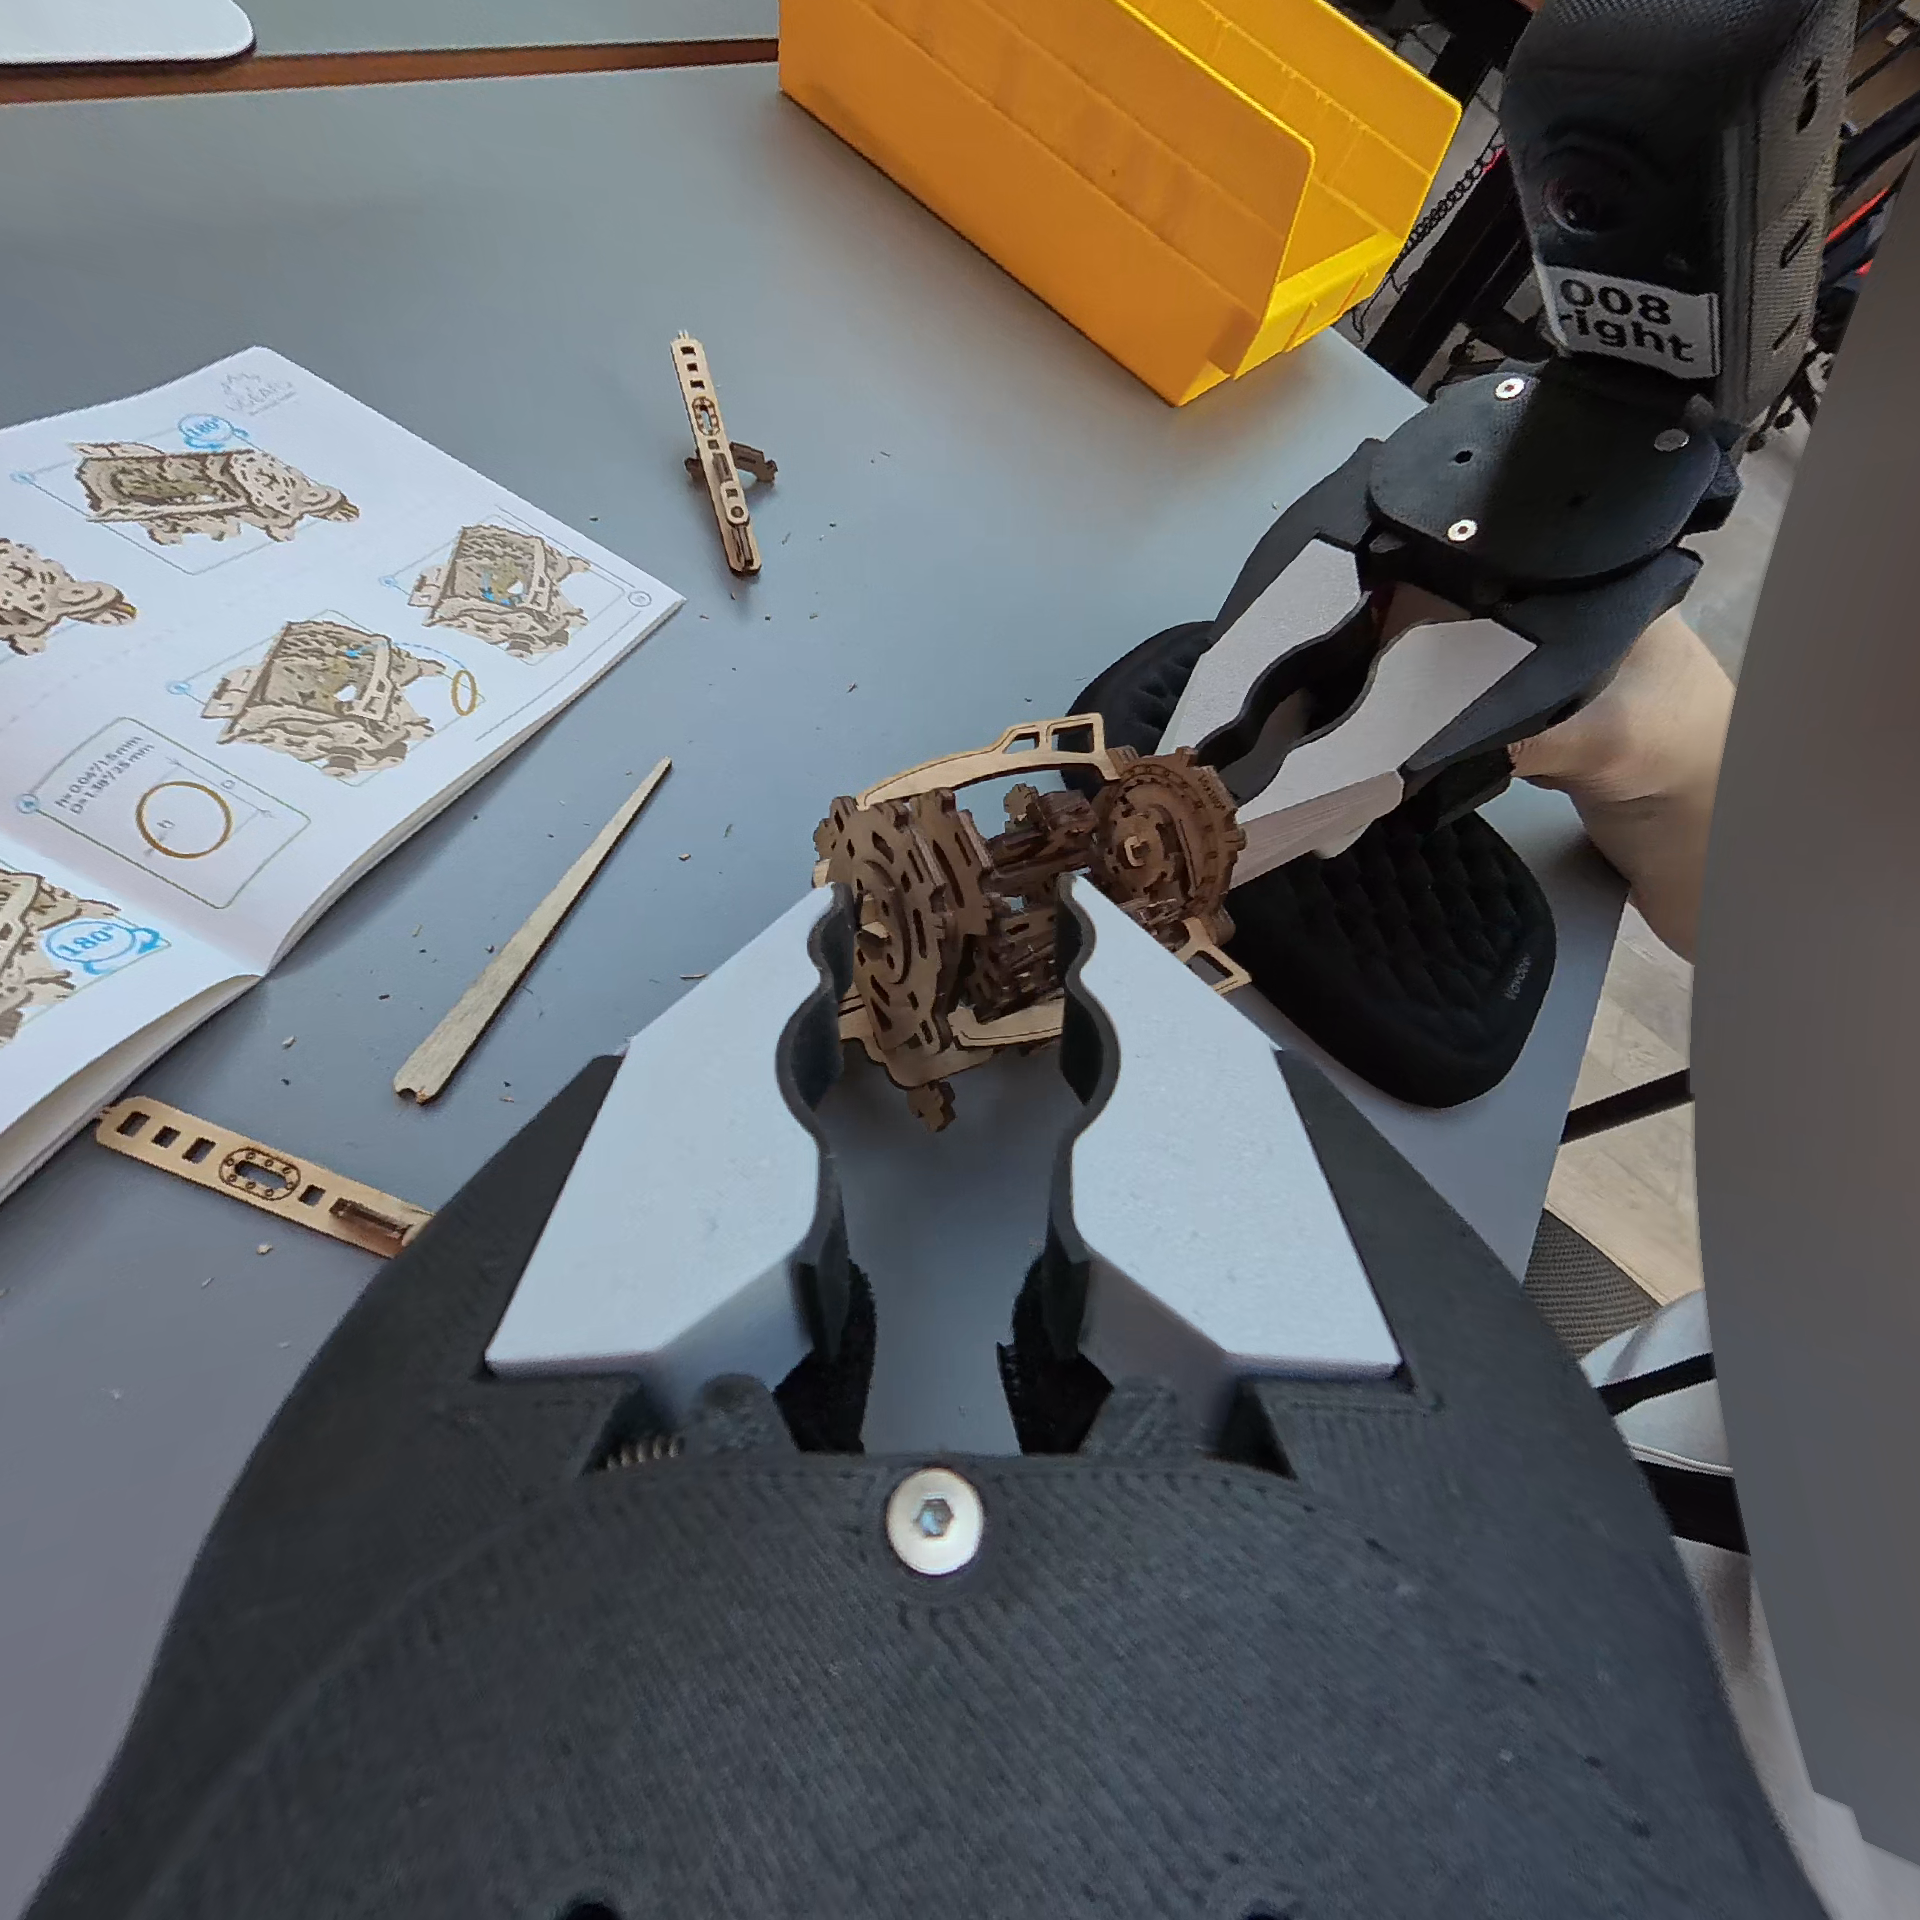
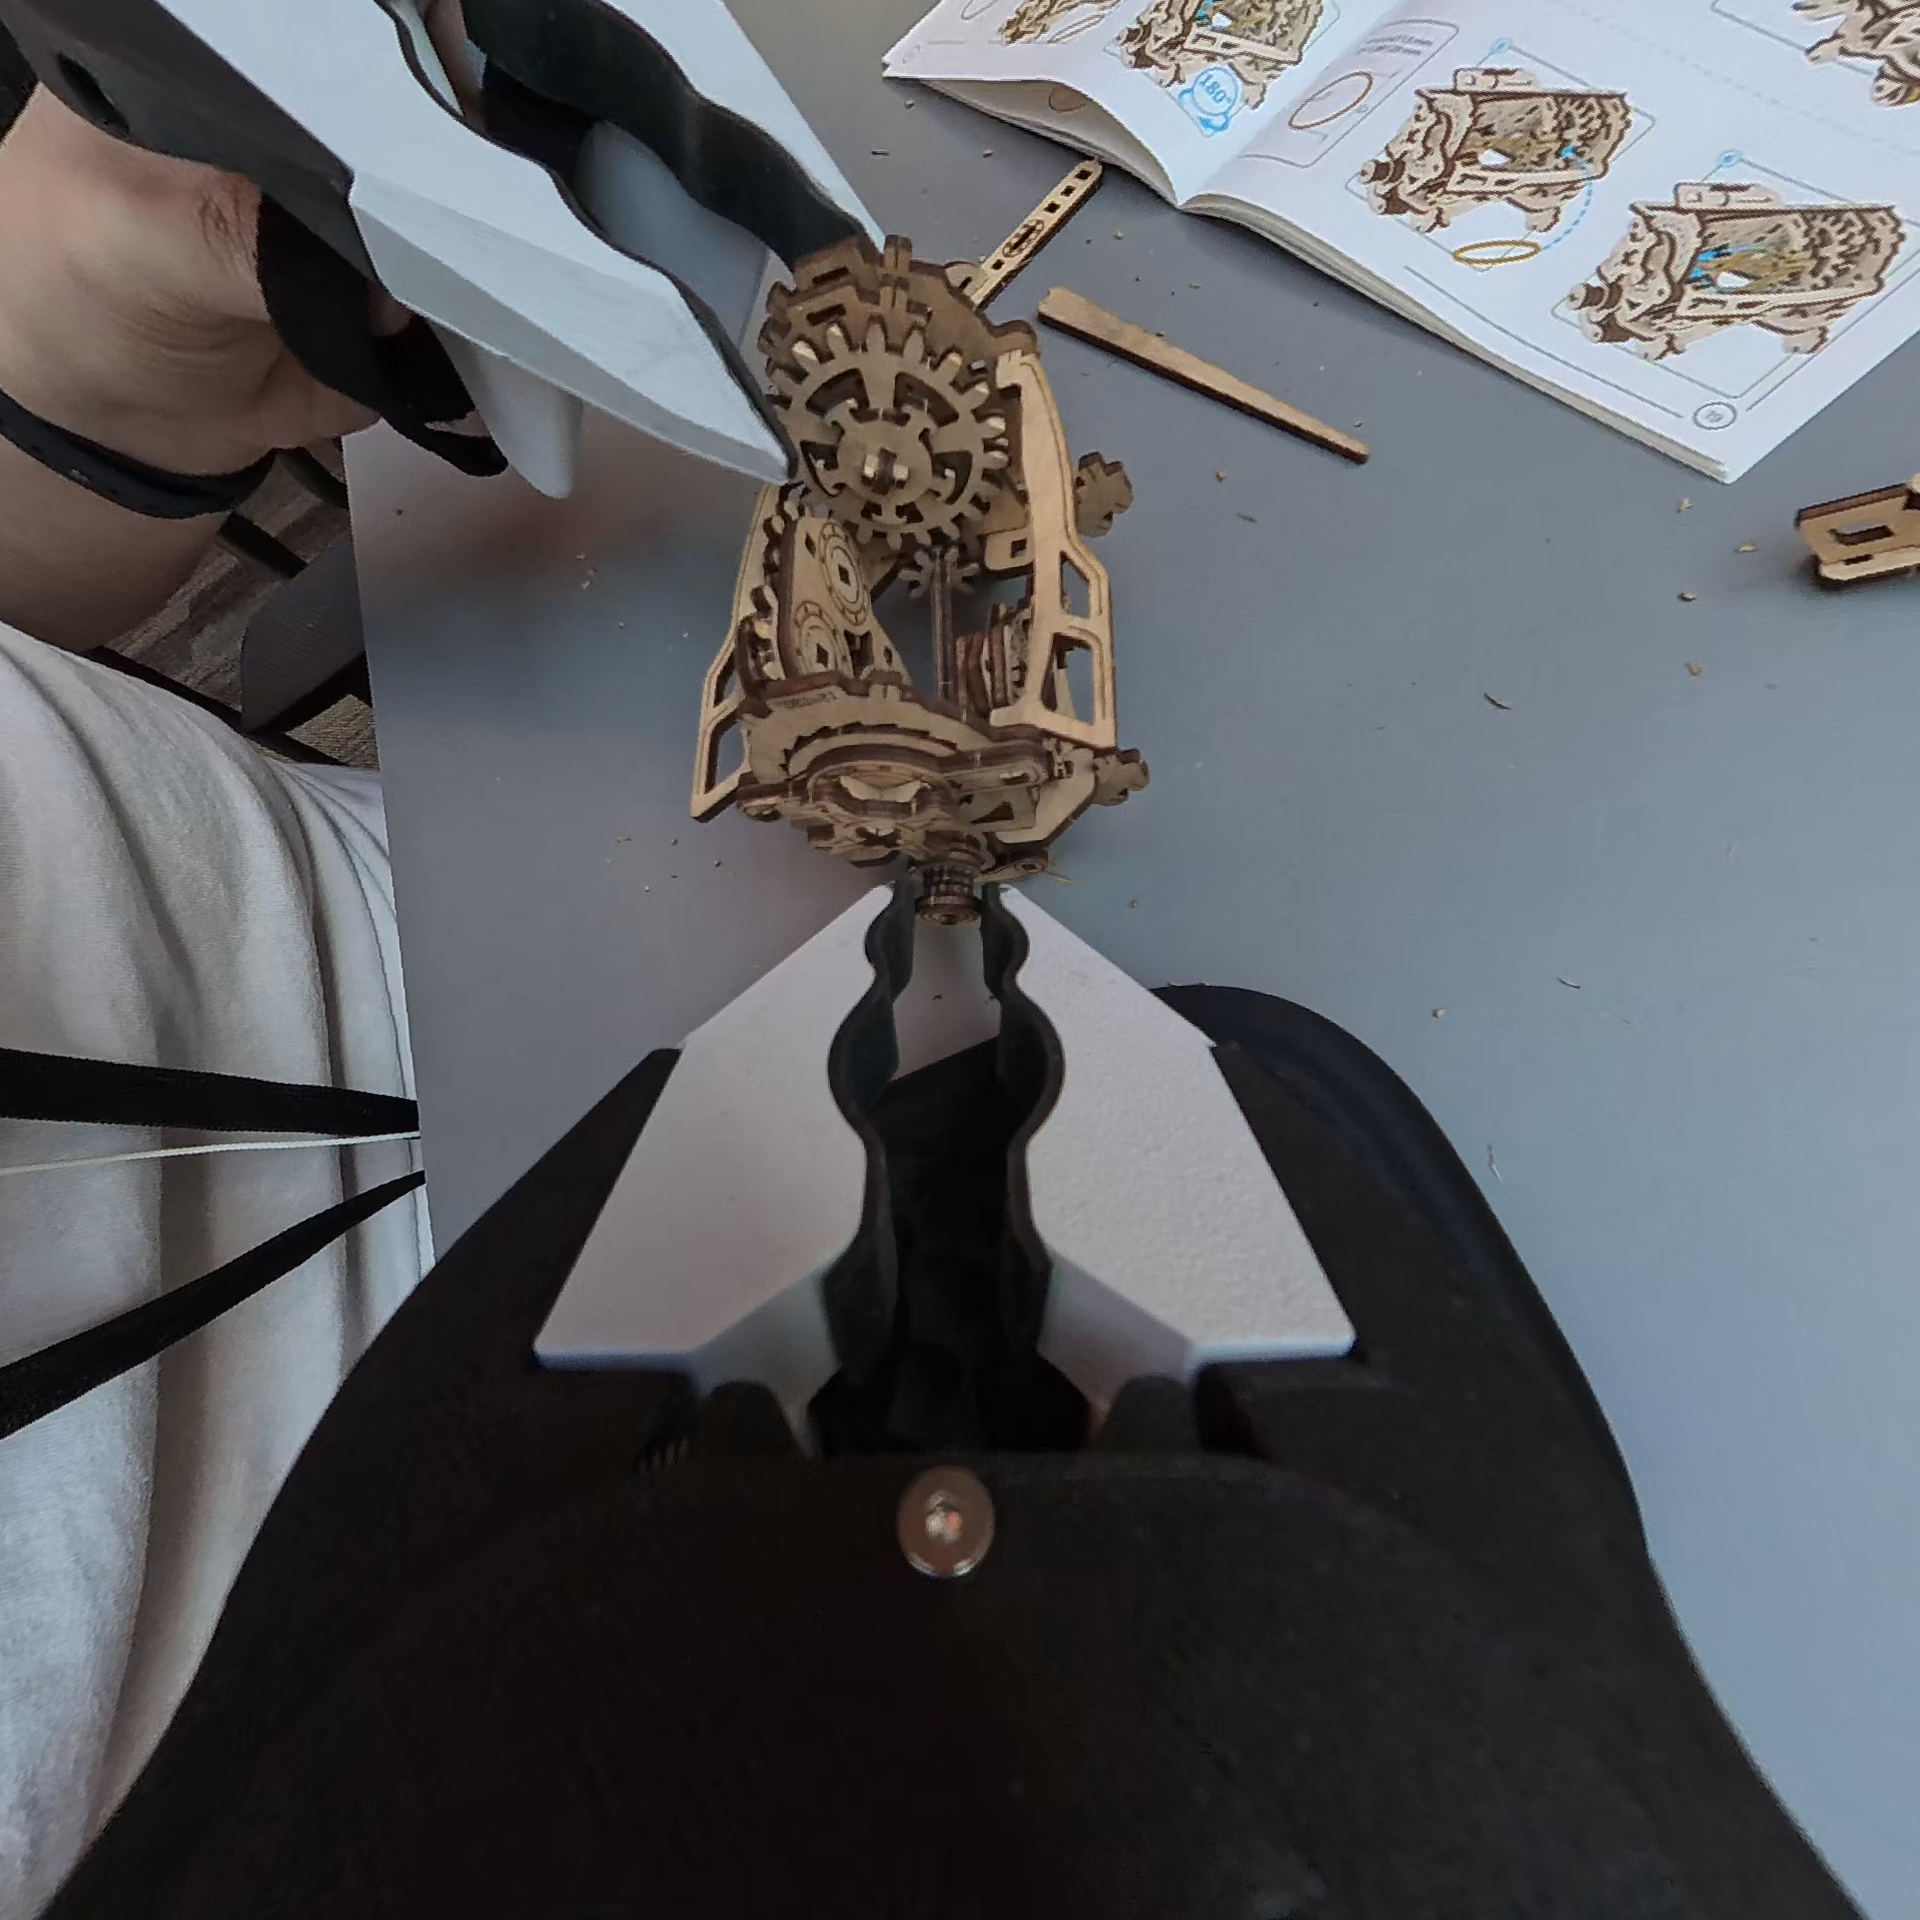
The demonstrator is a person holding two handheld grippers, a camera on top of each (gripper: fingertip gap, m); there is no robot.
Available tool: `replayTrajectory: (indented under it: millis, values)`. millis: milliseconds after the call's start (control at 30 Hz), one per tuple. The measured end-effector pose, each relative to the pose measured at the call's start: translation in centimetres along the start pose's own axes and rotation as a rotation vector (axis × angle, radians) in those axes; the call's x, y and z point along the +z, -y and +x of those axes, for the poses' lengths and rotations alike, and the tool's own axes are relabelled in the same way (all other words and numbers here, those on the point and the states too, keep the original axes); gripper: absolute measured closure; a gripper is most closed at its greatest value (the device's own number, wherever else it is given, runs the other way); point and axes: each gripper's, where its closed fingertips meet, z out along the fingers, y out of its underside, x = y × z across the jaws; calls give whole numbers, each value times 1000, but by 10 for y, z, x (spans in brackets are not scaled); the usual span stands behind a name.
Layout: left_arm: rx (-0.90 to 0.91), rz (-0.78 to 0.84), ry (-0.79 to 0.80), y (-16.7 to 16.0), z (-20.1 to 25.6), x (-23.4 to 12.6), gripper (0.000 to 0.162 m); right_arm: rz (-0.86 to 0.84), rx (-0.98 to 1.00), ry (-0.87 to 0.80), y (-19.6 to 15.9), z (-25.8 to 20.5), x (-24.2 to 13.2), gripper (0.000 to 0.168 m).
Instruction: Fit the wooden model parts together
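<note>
Over the grey table (image 1: 416, 260), our left gripper (image 1: 945, 925) clamps the wooden model (image 1: 997, 904) while our right gripper (image 2: 948, 902) pinches its small knob (image 2: 948, 883), apparently seating it; steady pressure comes next.

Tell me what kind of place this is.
Probably a workshop or lab bench set up for hobby model building. A grey table holds an open instruction booklet, a yellow parts bin and loose wooden strips, while both tools hold a wooden gear model.
</note>
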Motion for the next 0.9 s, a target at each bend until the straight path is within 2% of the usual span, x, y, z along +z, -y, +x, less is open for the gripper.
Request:
replayTrajectory:
  millis: [267, 900]
  values:
    - [-14, 8, -59, -6, 4, -9, 125, 6, 0, -5, 1, 1, 0, 156]
    - [-17, 19, -73, -10, 6, -16, 118, 0, -26, -19, 0, 0, 1, 156]
